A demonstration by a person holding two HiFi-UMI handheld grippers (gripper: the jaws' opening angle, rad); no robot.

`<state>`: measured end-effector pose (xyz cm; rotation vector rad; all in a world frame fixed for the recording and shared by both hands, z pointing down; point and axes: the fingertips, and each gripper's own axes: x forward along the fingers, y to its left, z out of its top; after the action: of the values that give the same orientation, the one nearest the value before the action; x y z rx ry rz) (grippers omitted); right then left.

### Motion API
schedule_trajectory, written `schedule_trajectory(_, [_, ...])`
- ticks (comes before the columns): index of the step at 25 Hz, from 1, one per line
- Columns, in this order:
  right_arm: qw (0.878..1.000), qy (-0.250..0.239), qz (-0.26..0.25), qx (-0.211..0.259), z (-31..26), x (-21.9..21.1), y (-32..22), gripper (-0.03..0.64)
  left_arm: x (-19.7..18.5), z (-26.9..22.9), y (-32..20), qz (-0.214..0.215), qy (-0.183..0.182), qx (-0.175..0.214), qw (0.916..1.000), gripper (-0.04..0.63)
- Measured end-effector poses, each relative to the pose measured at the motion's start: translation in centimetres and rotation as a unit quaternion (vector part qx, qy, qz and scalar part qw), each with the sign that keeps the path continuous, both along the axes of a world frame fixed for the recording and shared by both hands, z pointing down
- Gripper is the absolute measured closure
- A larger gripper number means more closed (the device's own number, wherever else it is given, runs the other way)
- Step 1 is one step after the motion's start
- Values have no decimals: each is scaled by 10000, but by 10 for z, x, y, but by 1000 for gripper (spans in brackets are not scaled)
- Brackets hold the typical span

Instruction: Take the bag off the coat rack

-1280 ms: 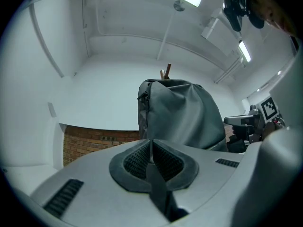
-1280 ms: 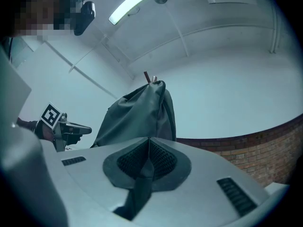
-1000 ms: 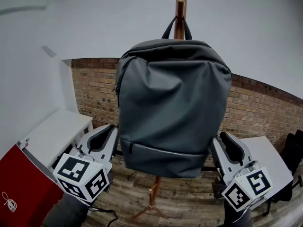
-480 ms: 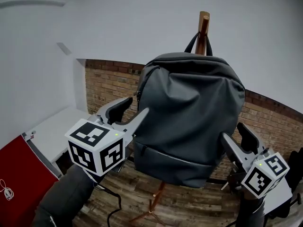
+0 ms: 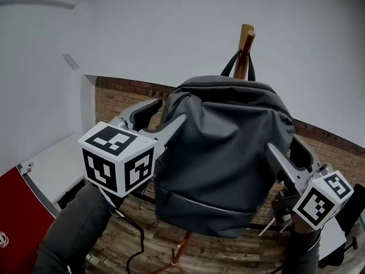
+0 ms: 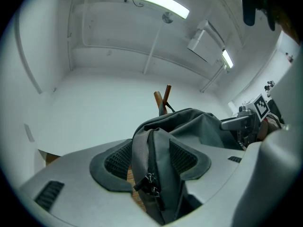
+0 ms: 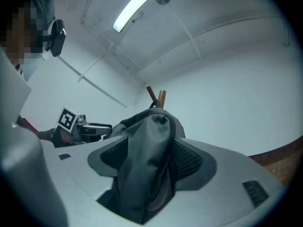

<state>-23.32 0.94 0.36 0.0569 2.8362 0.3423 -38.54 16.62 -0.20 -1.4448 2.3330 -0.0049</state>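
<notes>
Head view: bag (image 5: 222,158) is hung on coat rack (image 5: 246,41). L gripper (image 5: 170,111) jaws are being opened w/ bag's side between; R gripper (image 5: 283,145) jaws are spread round opposite side.

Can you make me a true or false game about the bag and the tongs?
1. The bag hangs on a wooden coat rack. True.
2. The bag is bright red. False: it is dark grey.
3. The left tongs have nothing between them. False: the bag's side with the zip sits between them, and they are opening.
4. The bag's other side sits between the right tongs. True.
</notes>
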Motion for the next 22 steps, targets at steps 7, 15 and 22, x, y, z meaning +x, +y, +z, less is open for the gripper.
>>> schedule_trajectory(7, [9979, -92, 552, 338, -3, -27, -1, 388, -19, 3, -4, 98, 202, 40, 9997, 399])
schedule_trajectory(15, [9973, -410, 435, 426, 1, -23, 4, 569, -11, 3, -17, 211, 79, 186, 9996, 523])
schedule_trajectory(22, [9970, -620, 336, 332, 0, -24, 3, 583, -7, 2, -17, 226, -38, 206, 9995, 529])
